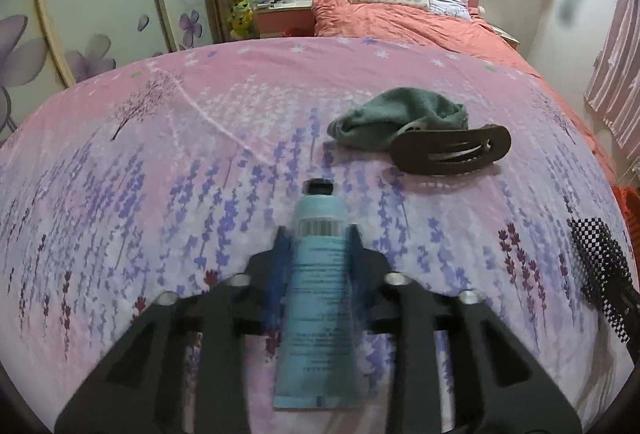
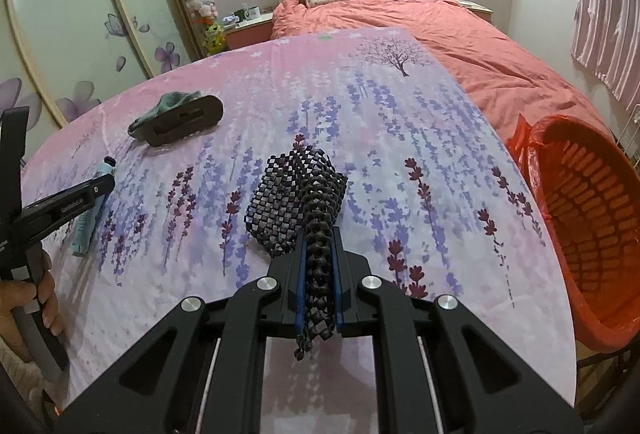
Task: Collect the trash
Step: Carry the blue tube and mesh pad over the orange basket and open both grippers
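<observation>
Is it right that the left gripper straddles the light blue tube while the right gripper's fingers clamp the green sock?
Not quite. The right gripper clamps the black-and-white checkered woven strap, as the right wrist view shows. The green sock lies untouched behind the brown hair clip. The left gripper does straddle the light blue tube.

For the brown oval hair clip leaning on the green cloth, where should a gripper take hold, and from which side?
Grip the brown oval hair clip across its narrow width near mid-length, coming from above. It is long and flat, so the short span probably fits between the fingers. Its far edge rests against the crumpled green cloth, so a low side approach would likely snag.
</observation>
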